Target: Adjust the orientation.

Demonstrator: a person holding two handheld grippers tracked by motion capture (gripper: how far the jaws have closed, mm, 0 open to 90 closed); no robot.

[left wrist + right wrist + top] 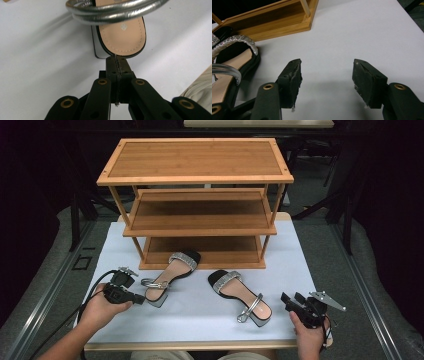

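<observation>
Two black sandals with silver straps lie on the white table — left sandal [170, 275] toe on the rack's bottom shelf, right sandal [241, 296] just beside it.

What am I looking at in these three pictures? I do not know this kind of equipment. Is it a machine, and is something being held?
It is no machine: a person holds a hand tool with two black jaws in each hand. The high view looks down from above. There the left gripper is at the left and the right gripper at the right. The other two pictures come from small cameras that ride on the grippers.

On the white table stands a wooden shoe rack with three bare shelves. In front of it lie two sandals with silver straps. The left sandal has its toe at the rack's bottom shelf; the right sandal lies nearer the person.

In the left gripper view the jaws are shut, at the heel edge of the left sandal; whether they pinch it I cannot tell. The right gripper is open and holds nothing.
</observation>
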